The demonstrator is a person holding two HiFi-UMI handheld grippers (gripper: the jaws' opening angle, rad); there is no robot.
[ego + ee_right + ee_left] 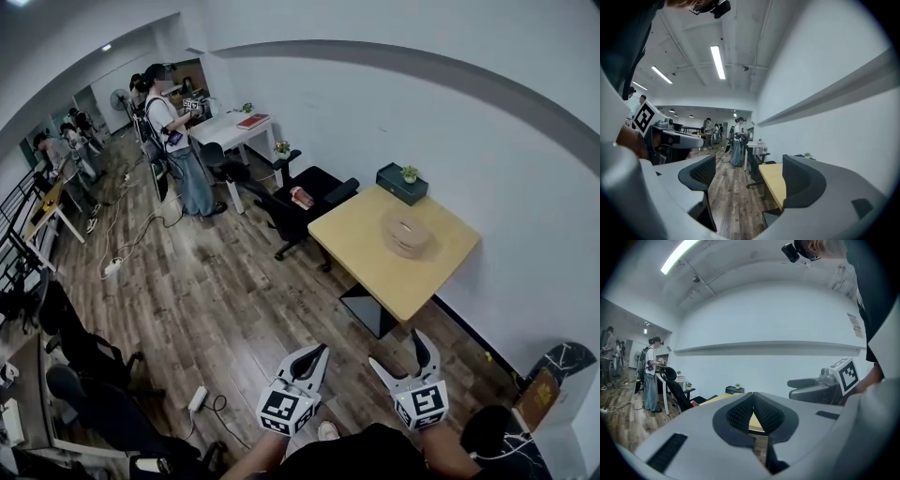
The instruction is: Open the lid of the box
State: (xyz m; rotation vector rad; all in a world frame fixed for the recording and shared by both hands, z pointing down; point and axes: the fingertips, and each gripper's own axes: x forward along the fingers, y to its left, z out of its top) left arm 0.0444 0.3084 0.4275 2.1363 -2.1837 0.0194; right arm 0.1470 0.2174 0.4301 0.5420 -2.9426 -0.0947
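Note:
A round, light wooden box [407,232] with its lid on rests on a square wooden table [356,239] by the white wall, far ahead of both grippers. My left gripper [321,351] is held low over the floor with its jaws together and nothing between them; the left gripper view shows the pads [740,412] meeting. To its right, my right gripper [401,351] stands open and empty. In the right gripper view the table [772,182] shows between its spread fingers [700,172]. The box is hidden in both gripper views.
A dark green case with a small plant [402,183] sits at the table's far corner. A black office chair [302,199] stands left of the table. A person [178,150] stands at a white desk [228,128]. A power strip [197,399] lies on the wooden floor.

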